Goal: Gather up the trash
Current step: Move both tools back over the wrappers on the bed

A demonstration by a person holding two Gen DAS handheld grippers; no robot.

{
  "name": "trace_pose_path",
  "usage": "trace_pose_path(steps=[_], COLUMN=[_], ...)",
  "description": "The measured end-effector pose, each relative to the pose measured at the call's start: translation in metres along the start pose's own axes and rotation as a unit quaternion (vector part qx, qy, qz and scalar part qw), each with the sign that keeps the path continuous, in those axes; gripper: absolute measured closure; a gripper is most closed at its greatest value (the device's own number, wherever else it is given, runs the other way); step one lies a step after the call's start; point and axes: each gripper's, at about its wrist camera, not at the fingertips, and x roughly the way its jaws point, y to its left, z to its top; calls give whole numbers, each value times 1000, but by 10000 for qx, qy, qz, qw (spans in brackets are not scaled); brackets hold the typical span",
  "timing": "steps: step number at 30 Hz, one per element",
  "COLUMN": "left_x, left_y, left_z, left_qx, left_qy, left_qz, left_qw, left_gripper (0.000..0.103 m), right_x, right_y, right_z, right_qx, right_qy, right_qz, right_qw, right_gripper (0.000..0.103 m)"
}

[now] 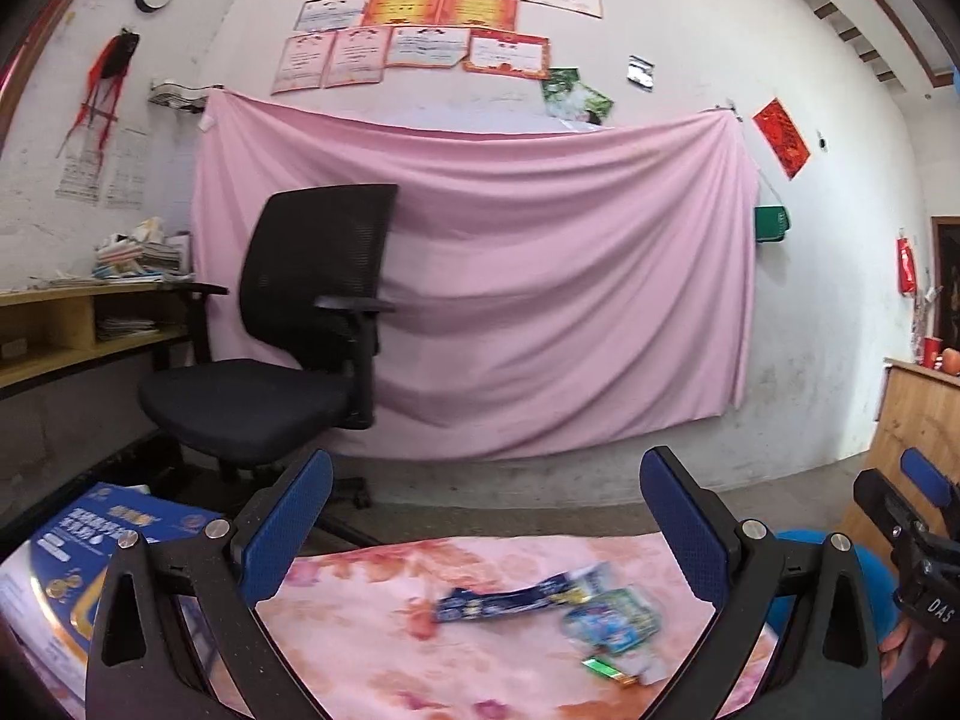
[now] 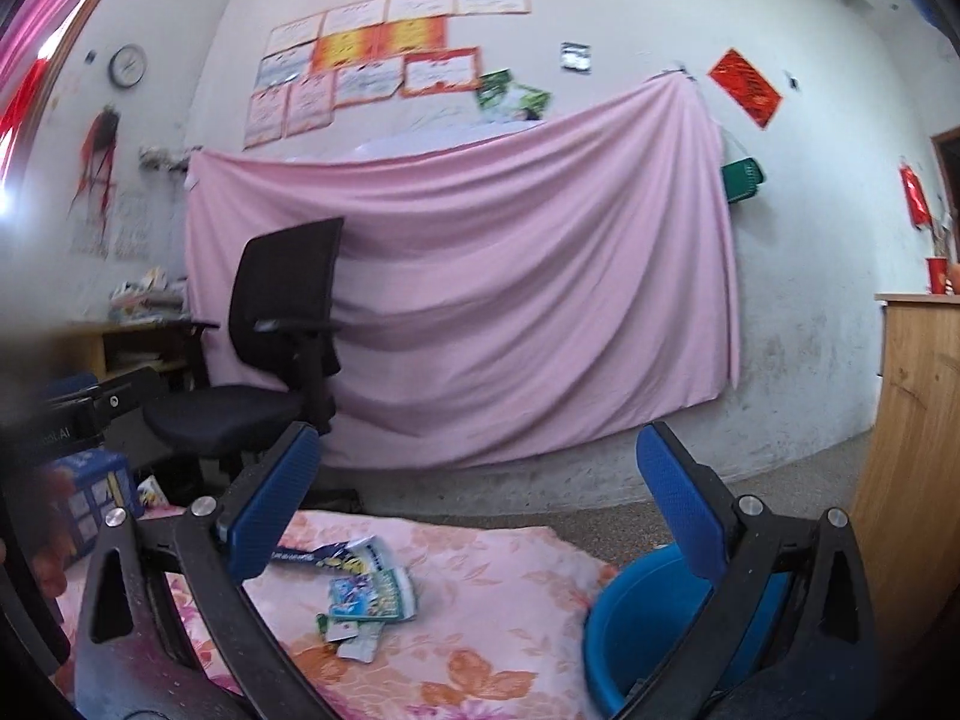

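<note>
While both my left claw (image 1: 486, 534) and right claw (image 2: 480, 516) gape wide and empty, snack wrappers (image 2: 366, 588) wait at six o'clock, blue bin (image 2: 636, 618) near for dropping.

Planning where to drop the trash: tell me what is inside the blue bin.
The blue bin shows only bare blue inner wall. The right hand-held gripper covers its right part and the bottom is out of view, so contents there cannot be seen.

pads: my fingers (image 1: 288, 531) are showing blue on black frames | cloth (image 2: 480, 630): pink with orange flowers | wrappers (image 2: 369, 597): blue, green, white, lying at 12 o'clock | basin (image 2: 648, 618): blue, at 3 o'clock | sheet (image 1: 540, 276): plain pink | chair (image 1: 288, 330): black
</note>
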Motion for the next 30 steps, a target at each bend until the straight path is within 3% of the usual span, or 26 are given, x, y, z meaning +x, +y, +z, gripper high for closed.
trace_pose_path(steps=[5, 11, 15, 23, 26, 30], left_x=[6, 31, 44, 102, 121, 133], left_y=[22, 35, 36, 33, 35, 38], left_z=[-14, -31, -43, -63, -76, -83], left_qx=[-34, -94, -59, 266, 226, 40], left_qy=[216, 1135, 1430, 2508, 2897, 3118], left_qz=[218, -145, -177, 11, -103, -253], left_qw=[9995, 9934, 9895, 9677, 9568, 9498], left_gripper=[2, 2, 2, 3, 3, 4], right_x=[17, 38, 56, 121, 144, 162], right_y=[21, 33, 37, 41, 39, 49], right_z=[-10, -20, -30, -63, -74, -88], right_qx=[-213, -455, -517, -391, -244, -352], right_qy=[251, 734, 1249, 2881, 3380, 3855], right_qz=[178, 307, 454, 653, 750, 973], right_qw=[9993, 9958, 9898, 9546, 9378, 9169], right_gripper=[0, 0, 0, 0, 0, 0])
